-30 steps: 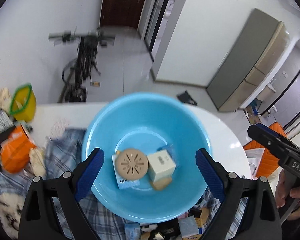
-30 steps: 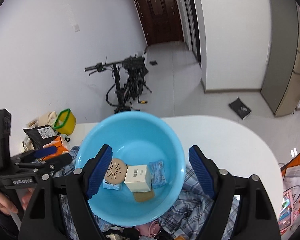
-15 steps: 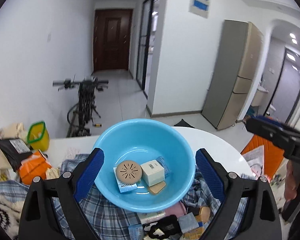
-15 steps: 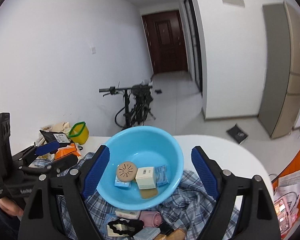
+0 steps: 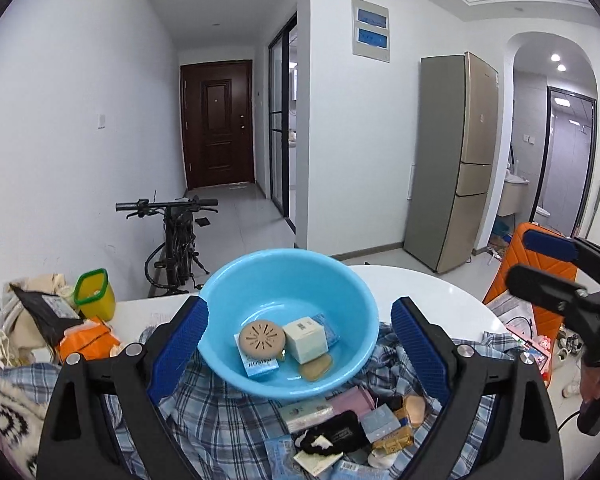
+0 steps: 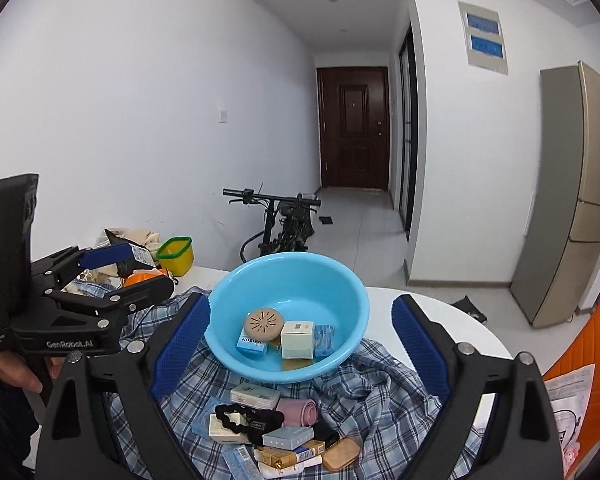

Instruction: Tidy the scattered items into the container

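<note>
A light blue basin (image 5: 288, 280) (image 6: 288, 276) sits on a plaid cloth (image 5: 220, 420) (image 6: 380, 392). It holds a tan round disc (image 5: 261, 335) (image 6: 263, 322), a white box (image 5: 305, 339) (image 6: 297, 339), a small blue box (image 5: 258, 364) and a blue packet. Several scattered items lie in front of it: a pink roll (image 6: 298, 412), a black scrunchie (image 6: 244, 414), small boxes (image 5: 306, 414). My left gripper (image 5: 298, 344) is open and empty, raised before the basin; it also shows in the right wrist view (image 6: 116, 272). My right gripper (image 6: 300, 344) is open and empty; it also shows in the left wrist view (image 5: 540, 260).
The round white table (image 5: 428, 292) carries a yellow tub with a green rim (image 5: 92, 294), an orange bag (image 5: 84, 338) and a black packet at the left. An orange chair (image 6: 592, 360) stands at the right. A bicycle (image 5: 176, 240) and a fridge (image 5: 452, 160) stand behind.
Both grippers have pulled back and tilted up from over the basin, so the basin looks smaller and the scattered items in front have come into view. Both stayed open.
</note>
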